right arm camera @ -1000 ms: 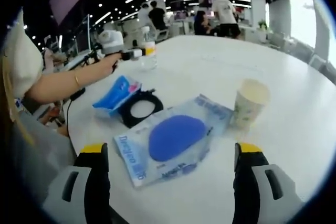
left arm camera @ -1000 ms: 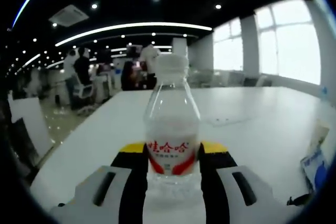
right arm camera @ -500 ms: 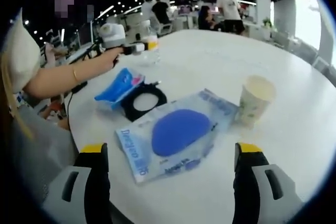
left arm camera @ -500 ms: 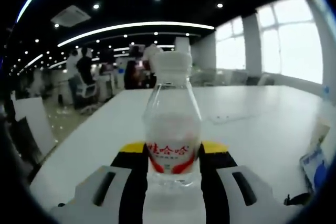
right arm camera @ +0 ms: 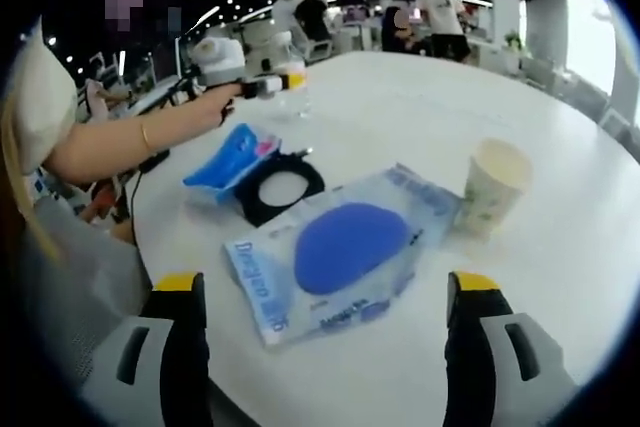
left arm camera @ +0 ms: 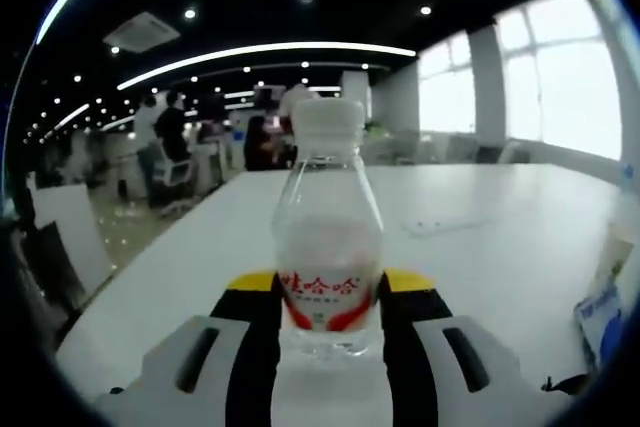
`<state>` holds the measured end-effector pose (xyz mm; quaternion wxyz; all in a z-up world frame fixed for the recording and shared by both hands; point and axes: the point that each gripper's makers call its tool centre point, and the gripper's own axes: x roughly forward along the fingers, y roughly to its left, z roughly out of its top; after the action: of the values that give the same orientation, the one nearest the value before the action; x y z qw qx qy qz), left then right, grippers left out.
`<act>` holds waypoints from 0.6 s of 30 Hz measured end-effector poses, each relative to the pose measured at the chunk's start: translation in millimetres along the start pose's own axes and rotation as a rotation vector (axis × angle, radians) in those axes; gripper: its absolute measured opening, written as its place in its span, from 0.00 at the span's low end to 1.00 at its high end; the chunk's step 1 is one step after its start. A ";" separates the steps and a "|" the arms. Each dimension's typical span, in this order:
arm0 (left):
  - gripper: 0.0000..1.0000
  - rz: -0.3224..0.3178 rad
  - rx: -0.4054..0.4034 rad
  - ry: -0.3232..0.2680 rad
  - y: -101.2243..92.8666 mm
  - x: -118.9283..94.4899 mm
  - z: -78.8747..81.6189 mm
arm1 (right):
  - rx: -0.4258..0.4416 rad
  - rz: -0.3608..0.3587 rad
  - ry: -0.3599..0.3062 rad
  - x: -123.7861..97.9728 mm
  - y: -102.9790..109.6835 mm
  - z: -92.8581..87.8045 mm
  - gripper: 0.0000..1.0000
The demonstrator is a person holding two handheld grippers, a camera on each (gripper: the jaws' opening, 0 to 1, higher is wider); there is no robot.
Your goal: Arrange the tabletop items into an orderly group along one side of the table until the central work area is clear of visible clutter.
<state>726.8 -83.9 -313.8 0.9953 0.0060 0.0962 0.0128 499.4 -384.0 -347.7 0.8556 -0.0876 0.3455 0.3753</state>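
Note:
A small clear water bottle with a white cap and a red label stands upright between the jaws of my left gripper, which is shut on it. In the right gripper view that same gripper holds the bottle at the table's far left edge. My right gripper is open, its jaws wide apart over a clear packet with a blue round pad. Beyond the packet lie a black ring frame and a blue tissue pack. A paper cup stands to the right.
The white table stretches bare toward the far side. A person's arm reaches along its left edge. A blue packet shows at the right of the left gripper view. People and office chairs stand in the background.
In the right gripper view the left gripper and its bottle have shifted a little to the right along the table's far left edge. The right gripper stays open; its view has barely moved.

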 end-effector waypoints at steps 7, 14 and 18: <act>0.37 -0.018 -0.002 -0.007 0.6 -2.2 1.6 | 0.009 -0.004 -0.014 0.5 -0.4 2.7 0.99; 0.54 -0.037 0.022 -0.092 1.1 -3.7 24.0 | 0.020 -0.011 -0.032 -1.5 -3.8 6.9 0.99; 0.61 -0.041 0.028 -0.081 1.3 -4.2 23.9 | 0.028 -0.015 -0.049 -3.5 -5.7 10.9 0.99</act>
<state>727.3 -83.0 -289.5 0.9982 0.0185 0.0560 -0.0094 507.5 -385.5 -337.9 0.8678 -0.0691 0.3292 0.3658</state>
